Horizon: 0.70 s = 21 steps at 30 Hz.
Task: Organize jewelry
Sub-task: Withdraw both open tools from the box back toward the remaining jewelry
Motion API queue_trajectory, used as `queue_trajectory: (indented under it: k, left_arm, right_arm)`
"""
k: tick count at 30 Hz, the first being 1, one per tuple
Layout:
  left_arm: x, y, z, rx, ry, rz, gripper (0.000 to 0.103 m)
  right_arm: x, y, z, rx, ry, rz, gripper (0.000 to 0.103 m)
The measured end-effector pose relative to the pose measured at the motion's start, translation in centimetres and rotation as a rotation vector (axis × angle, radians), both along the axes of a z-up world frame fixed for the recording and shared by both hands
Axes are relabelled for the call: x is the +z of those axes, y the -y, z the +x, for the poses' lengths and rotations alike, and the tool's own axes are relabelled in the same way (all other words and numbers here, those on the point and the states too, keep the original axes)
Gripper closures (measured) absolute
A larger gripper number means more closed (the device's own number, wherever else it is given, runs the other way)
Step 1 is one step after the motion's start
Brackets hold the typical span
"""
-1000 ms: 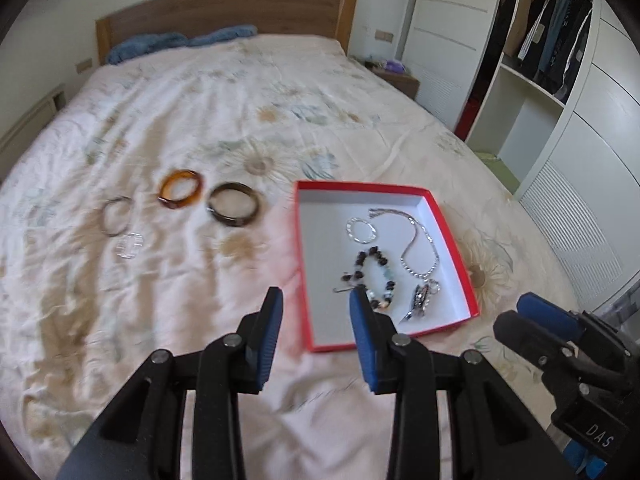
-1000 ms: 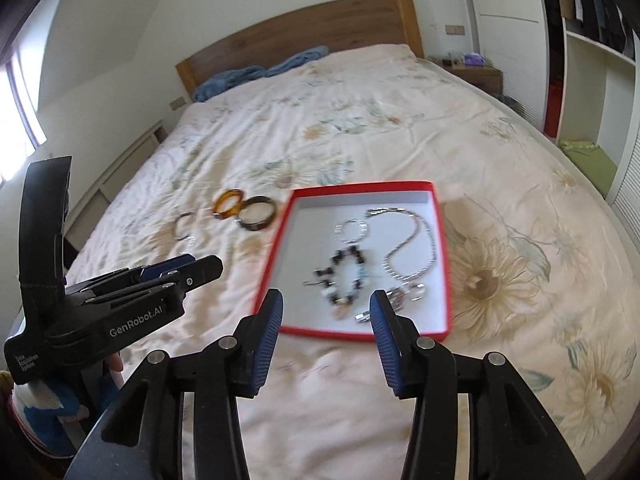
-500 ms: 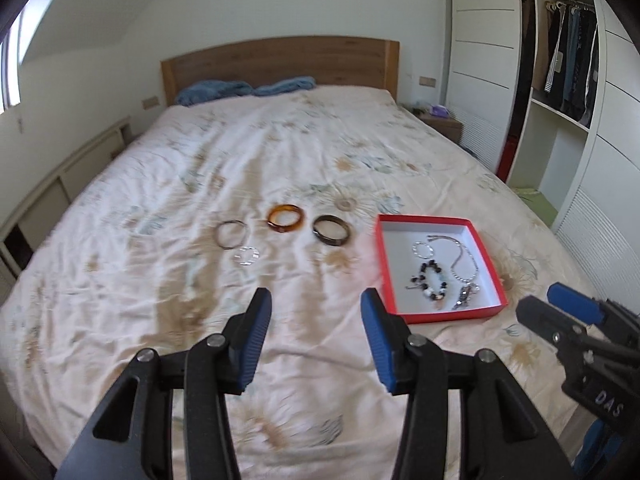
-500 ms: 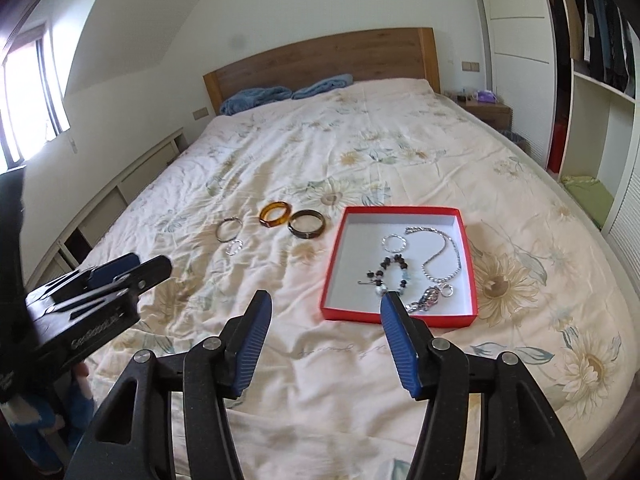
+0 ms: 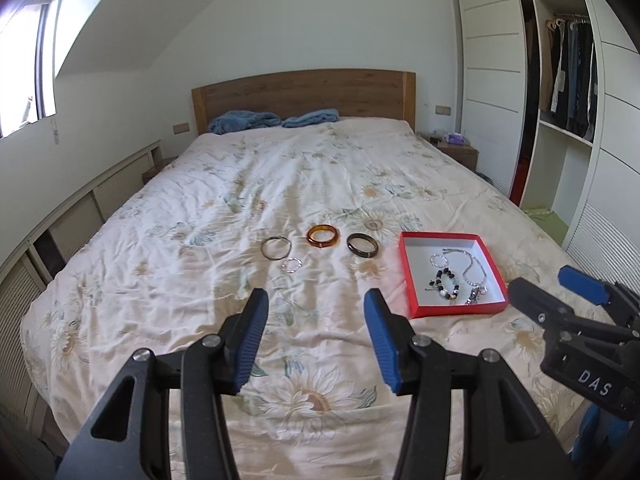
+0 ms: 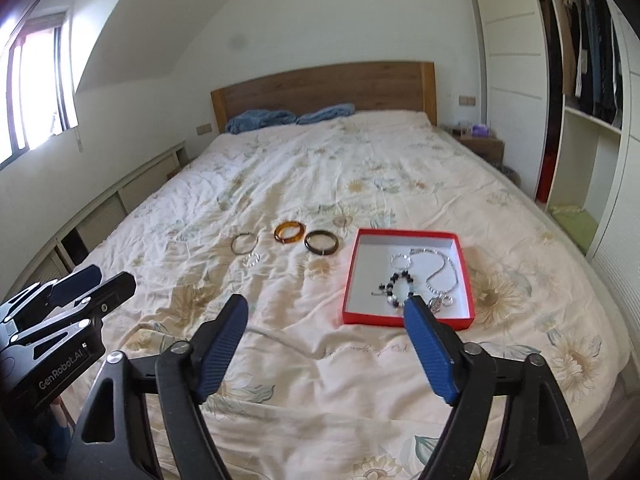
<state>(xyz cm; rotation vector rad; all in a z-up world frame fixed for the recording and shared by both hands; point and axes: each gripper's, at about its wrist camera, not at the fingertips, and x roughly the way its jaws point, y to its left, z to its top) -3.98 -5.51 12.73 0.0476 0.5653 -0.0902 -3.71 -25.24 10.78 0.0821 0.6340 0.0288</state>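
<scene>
A red box (image 5: 408,276) (image 6: 349,276) with a white floor lies on the flowered bedspread and holds a silver necklace (image 6: 442,276), a dark beaded bracelet (image 6: 396,286) and a small silver ring bracelet (image 6: 401,259). Left of it on the cover lie a dark bangle (image 5: 362,245) (image 6: 321,241), an amber bangle (image 5: 323,235) (image 6: 289,232), a thin metal bangle (image 5: 276,247) (image 6: 244,243) and a clear beaded bracelet (image 5: 291,265) (image 6: 251,259). My left gripper (image 5: 316,304) and right gripper (image 6: 326,308) hang well back from them, jaws opening, nothing between them.
The bed (image 5: 320,168) has a wooden headboard (image 5: 304,92) and blue pillows. An open wardrobe (image 5: 568,80) with hanging clothes stands on the right, low cabinets (image 5: 72,224) run along the left wall, and a bedside table (image 5: 456,148) sits by the headboard.
Both grippers have pulled back and up from the red box, so the whole bed now shows. Both pairs of jaws have spread wider, with nothing in them.
</scene>
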Motion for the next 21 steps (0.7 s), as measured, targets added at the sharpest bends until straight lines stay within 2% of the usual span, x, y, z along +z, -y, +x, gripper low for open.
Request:
queue_trajectory:
  k: [3, 7, 12, 18, 21]
  left_arm:
    - [0.4, -0.9, -0.8, 0.016, 0.016, -0.007, 0.054]
    - [0.7, -1.8, -1.4, 0.037, 0.035, -0.010, 0.053]
    - [0.8, -2.6, -1.6, 0.062, 0.051, -0.013, 0.049]
    - [0.4, -3.1, -1.0, 0.067, 0.043, -0.038, 0.049]
    - [-0.1, -3.2, -0.4, 0.068, 0.025, -0.043, 0.049]
  right_arm:
    - [0.6, -0.8, -0.8, -0.004, 0.029, -0.029, 0.014]
    - [1.0, -1.8, -1.3, 0.008, 0.043, -0.046, 0.013]
    - [0.8, -2.5, -1.3, 0.021, 0.033, -0.056, 0.013]
    - [0.2, -3.4, -0.7, 0.037, 0.004, -0.092, 0.013]
    - [-0.1, -3.7, -0.2, 0.051, -0.007, -0.091, 0.007]
